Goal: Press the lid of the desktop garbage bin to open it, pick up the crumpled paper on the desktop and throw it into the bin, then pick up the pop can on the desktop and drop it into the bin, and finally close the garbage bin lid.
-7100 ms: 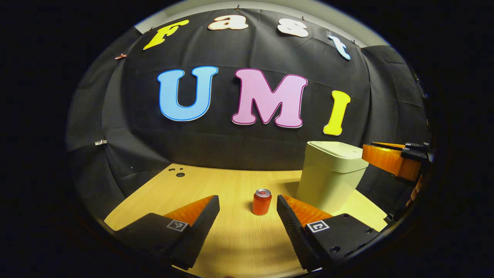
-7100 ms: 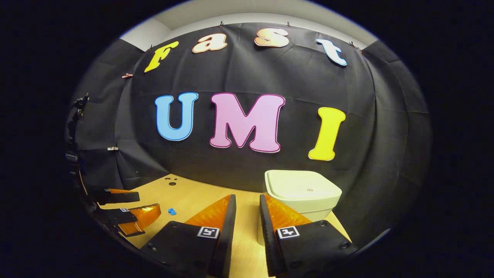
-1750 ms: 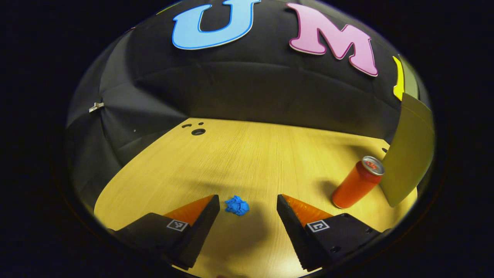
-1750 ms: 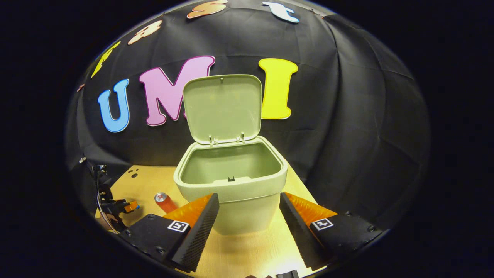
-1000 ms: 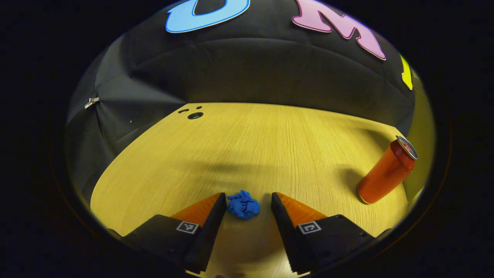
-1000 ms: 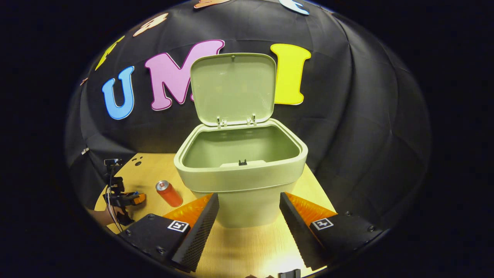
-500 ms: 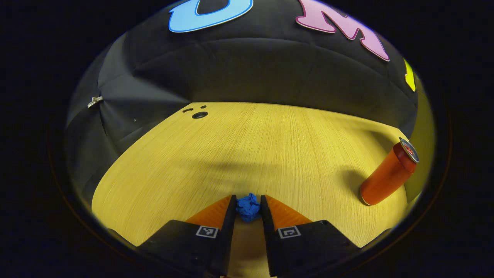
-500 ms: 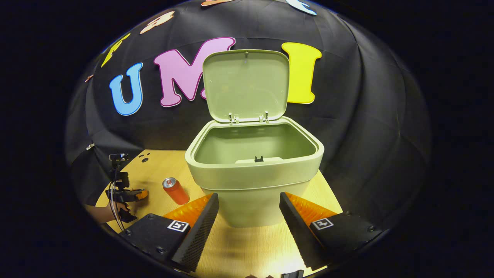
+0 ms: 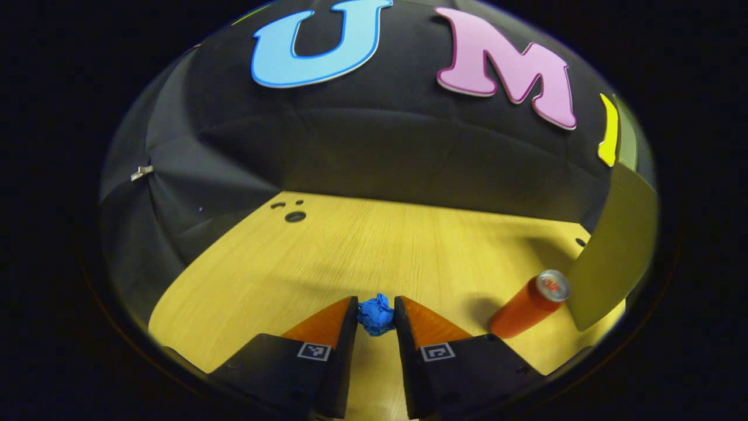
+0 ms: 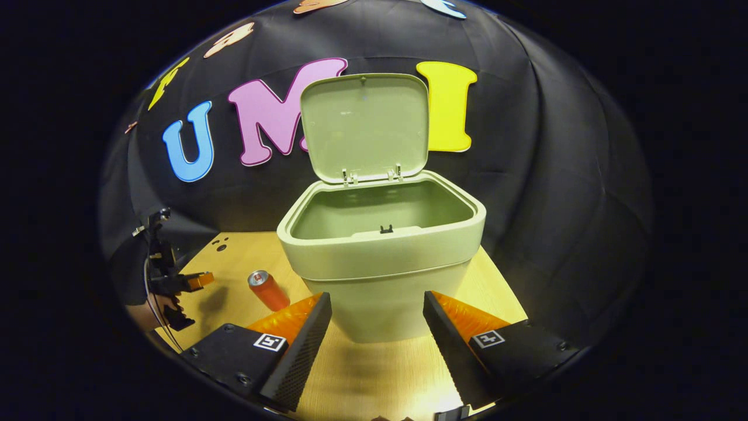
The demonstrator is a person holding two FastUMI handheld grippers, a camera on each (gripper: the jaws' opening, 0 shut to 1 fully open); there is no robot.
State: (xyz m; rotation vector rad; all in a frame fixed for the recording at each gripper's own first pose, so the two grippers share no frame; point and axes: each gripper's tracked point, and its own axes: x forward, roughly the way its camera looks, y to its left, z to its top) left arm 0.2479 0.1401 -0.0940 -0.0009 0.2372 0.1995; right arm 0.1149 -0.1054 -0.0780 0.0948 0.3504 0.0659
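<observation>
Now, in the left gripper view, the left tongs (image 9: 376, 313) sit at six o'clock, clamped on the small blue crumpled paper ball (image 9: 376, 314), both fingers pressing its sides above the pale wooden worktop (image 9: 374, 251). The orange aluminium pop can (image 9: 527, 303) stands at four o'clock, just beside the pale green plastic bin (image 9: 613, 257), whose wall is cut off at three o'clock. Whether the paper has left the wood I cannot tell.

In the right gripper view, the right tongs (image 10: 377, 318) hang wide apart and empty at six o'clock, before the bin at centre, its hinged lid (image 10: 363, 126) standing upright at twelve. The left tongs appear small at nine o'clock, the paper too tiny to see there.

The wad is pinched near the fingertips, so I'd worry it slips out in transit, or the swing clips the can over.
</observation>
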